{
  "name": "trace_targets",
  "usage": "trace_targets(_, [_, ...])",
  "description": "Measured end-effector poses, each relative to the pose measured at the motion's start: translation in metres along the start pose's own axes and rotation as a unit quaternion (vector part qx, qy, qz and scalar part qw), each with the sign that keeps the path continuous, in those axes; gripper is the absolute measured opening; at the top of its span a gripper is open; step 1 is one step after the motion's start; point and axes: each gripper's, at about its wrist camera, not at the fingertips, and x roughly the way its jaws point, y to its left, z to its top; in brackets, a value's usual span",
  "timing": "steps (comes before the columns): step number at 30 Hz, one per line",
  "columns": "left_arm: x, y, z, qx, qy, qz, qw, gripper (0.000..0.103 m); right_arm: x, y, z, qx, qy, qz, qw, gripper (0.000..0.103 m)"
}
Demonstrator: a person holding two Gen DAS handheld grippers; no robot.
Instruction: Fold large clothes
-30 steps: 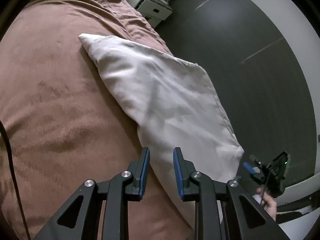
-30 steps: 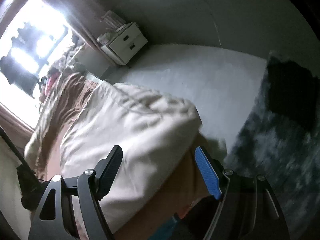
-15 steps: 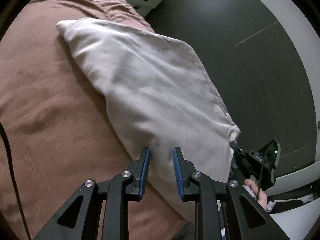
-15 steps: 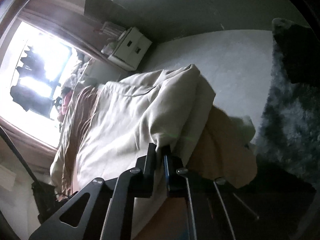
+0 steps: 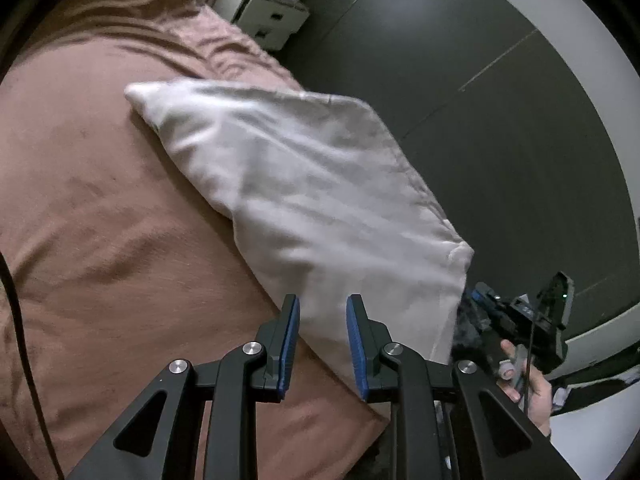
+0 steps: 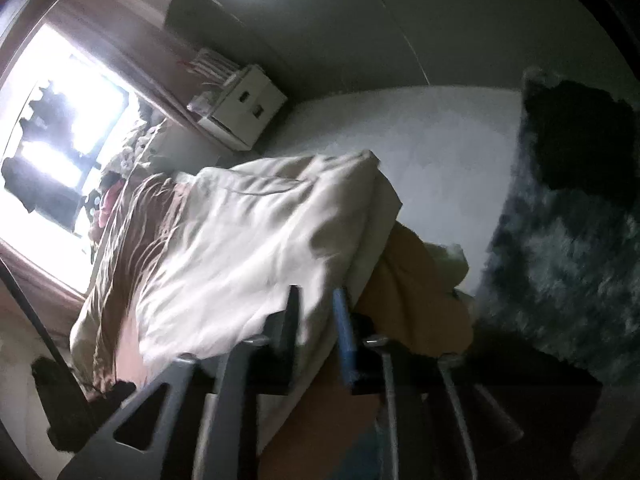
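A large folded cream-white garment point(image 5: 304, 192) lies on the pink-brown bed cover point(image 5: 100, 220), along the bed's right edge. My left gripper point(image 5: 322, 320) hovers over the garment's near edge, jaws a little apart and empty. In the right wrist view the same garment point(image 6: 248, 248) lies on the bed. My right gripper point(image 6: 316, 304) is at the garment's near corner with a narrow gap between its jaws; cloth shows in the gap, but motion blur hides whether it is pinched. The right gripper also shows in the left wrist view point(image 5: 516, 320), held in a hand beyond the garment's corner.
A white drawer unit point(image 5: 268, 16) stands past the head of the bed; it also shows in the right wrist view point(image 6: 244, 112). A dark shaggy rug point(image 6: 568, 240) lies on the pale floor. A mustard cloth point(image 6: 412, 292) hangs at the bed's edge. A black cable point(image 5: 20, 340) crosses the bed cover.
The right gripper's jaws, closed together half a second ago, have parted a little at the garment's corner. The left gripper stays over the near edge, its gap unchanged.
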Motion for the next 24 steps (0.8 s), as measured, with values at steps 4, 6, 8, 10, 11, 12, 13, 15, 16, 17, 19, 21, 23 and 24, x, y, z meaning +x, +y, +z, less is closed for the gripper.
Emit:
trace_targets(4, [-0.035, -0.012, 0.001, 0.022, -0.034, 0.002, 0.9992, 0.069, -0.033, 0.017, -0.010, -0.025, -0.012, -0.007, 1.000, 0.083])
trace_targets(6, [-0.056, -0.021, -0.002, 0.035, -0.056, 0.006, 0.9978, 0.080, -0.046, 0.033, -0.018, -0.039, -0.020, -0.024, 0.999, 0.083])
trace_targets(8, [-0.080, -0.027, -0.005, 0.044, -0.075, 0.007, 0.9962, 0.086, -0.065, 0.043, -0.025, -0.047, -0.031, -0.043, 0.997, 0.083])
trace_targets(10, [-0.103, -0.032, -0.008, 0.052, -0.094, 0.003, 0.9942, 0.094, -0.069, 0.068, -0.042, -0.055, -0.049, -0.066, 0.995, 0.083])
trace_targets(11, [-0.112, -0.033, -0.010, 0.055, -0.102, 0.004, 0.9932, 0.097, -0.083, 0.073, -0.045, -0.058, -0.061, -0.071, 0.994, 0.083])
trace_targets(12, [-0.126, -0.035, -0.014, 0.061, -0.115, 0.007, 0.9915, 0.099, -0.087, 0.091, -0.056, -0.059, -0.068, -0.070, 0.993, 0.083])
trace_targets(13, [-0.133, -0.037, -0.015, 0.064, -0.123, 0.009, 0.9903, 0.101, -0.090, 0.104, -0.063, -0.060, -0.069, -0.065, 0.994, 0.083])
trace_targets(15, [-0.155, -0.040, -0.021, 0.077, -0.147, 0.016, 0.9861, 0.102, -0.104, 0.117, -0.076, -0.065, -0.070, -0.047, 0.994, 0.083])
trace_targets(16, [-0.171, -0.043, -0.027, 0.088, -0.164, 0.024, 0.9822, 0.102, -0.112, 0.121, -0.081, -0.070, -0.073, -0.042, 0.994, 0.083])
trace_targets(17, [-0.181, -0.044, -0.030, 0.097, -0.175, 0.030, 0.9793, 0.102, -0.118, 0.125, -0.087, -0.077, -0.075, -0.039, 0.993, 0.083])
trace_targets(19, [-0.206, -0.049, -0.041, 0.123, -0.200, 0.043, 0.9712, 0.102, -0.141, 0.134, -0.101, -0.099, -0.086, -0.031, 0.991, 0.083])
trace_targets(21, [-0.226, -0.053, -0.051, 0.141, -0.212, 0.050, 0.9658, 0.102, -0.163, 0.142, -0.115, -0.124, -0.101, -0.042, 0.986, 0.083])
trace_targets(23, [-0.243, -0.052, -0.060, 0.145, -0.220, 0.049, 0.9633, 0.102, -0.178, 0.154, -0.130, -0.144, -0.112, -0.056, 0.982, 0.083])
trace_targets(24, [-0.251, -0.052, -0.065, 0.147, -0.224, 0.046, 0.9624, 0.102, -0.184, 0.159, -0.136, -0.152, -0.116, -0.060, 0.980, 0.083])
